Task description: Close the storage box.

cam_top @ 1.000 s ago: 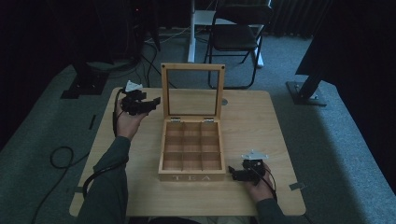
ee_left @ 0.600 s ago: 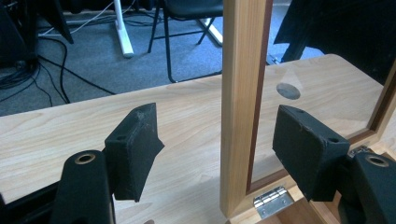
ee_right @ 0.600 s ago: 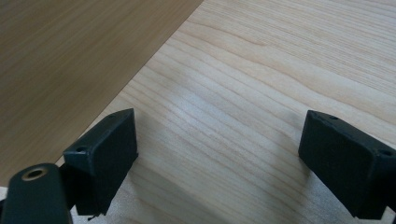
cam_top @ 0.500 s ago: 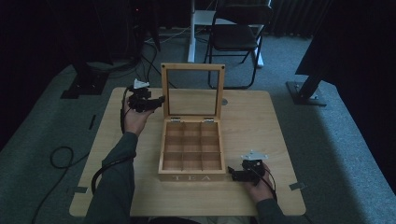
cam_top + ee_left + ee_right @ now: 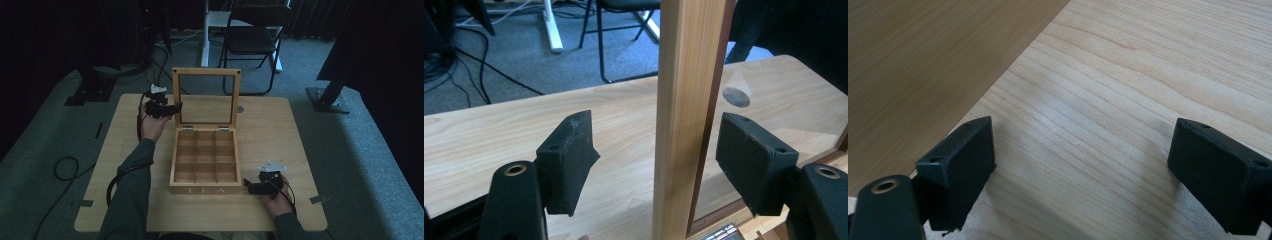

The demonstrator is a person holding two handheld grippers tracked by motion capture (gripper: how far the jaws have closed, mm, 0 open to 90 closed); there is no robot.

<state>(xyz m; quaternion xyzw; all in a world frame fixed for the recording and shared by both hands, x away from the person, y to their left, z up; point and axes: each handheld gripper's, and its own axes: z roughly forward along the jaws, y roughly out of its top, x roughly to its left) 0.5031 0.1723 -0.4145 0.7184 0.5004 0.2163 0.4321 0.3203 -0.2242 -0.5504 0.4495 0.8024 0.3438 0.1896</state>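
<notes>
Tea boxes: one wooden tea box (image 5: 205,165)
Compartments in it: nine
Lids: one glass-paned lid (image 5: 206,97)
Grippers: two
Tables: one table (image 5: 270,130)
Chairs: one folding chair (image 5: 255,35)

The wooden tea box (image 5: 205,161) stands mid-table, empty compartments showing, its glass-paned lid (image 5: 205,97) upright.

Tea box (image 5: 205,165): light honey-brown wood, pale "TEA" lettering on its front wall. Lid frame (image 5: 686,100), upright at the box's rear: same pale wood, dark reddish-brown inner edge. Left gripper (image 5: 656,165) beside the frame: matte black pads. Right gripper (image 5: 1083,170) by the box's front corner: black. Table (image 5: 280,135) beneath the box: blond wood, fine straight grain. Floor (image 5: 45,145) around the table: grey-green carpet.
</notes>
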